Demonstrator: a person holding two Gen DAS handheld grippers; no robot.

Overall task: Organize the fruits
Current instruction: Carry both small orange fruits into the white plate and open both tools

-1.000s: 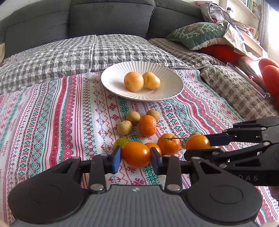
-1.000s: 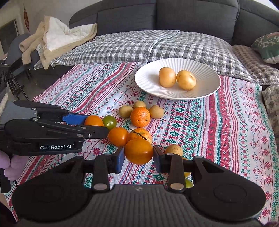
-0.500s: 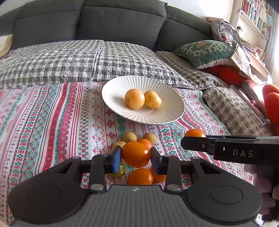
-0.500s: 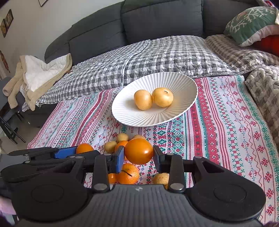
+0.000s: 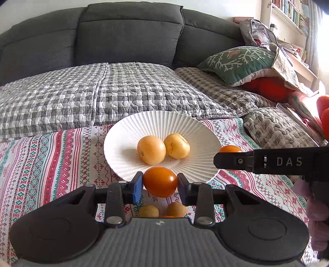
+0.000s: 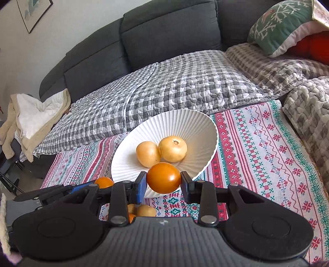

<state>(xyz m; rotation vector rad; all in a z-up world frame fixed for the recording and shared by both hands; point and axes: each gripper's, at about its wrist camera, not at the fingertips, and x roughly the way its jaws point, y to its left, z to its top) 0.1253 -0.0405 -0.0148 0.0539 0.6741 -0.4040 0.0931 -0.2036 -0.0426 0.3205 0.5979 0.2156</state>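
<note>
Now we are carrying two oranges, each hand-held gripper pinching one, left and right, toward the plate to join the fruit.

Pretty lived-in room: a dark grey sofa runs along the back with a grey checked quilt spread over the seat, and a green pillow with white snowflake branches sits on the right over something red. A bookshelf stands in bright daylight on the far right. On the left a cream blanket is piled up under a framed picture on the pale wall.
</note>
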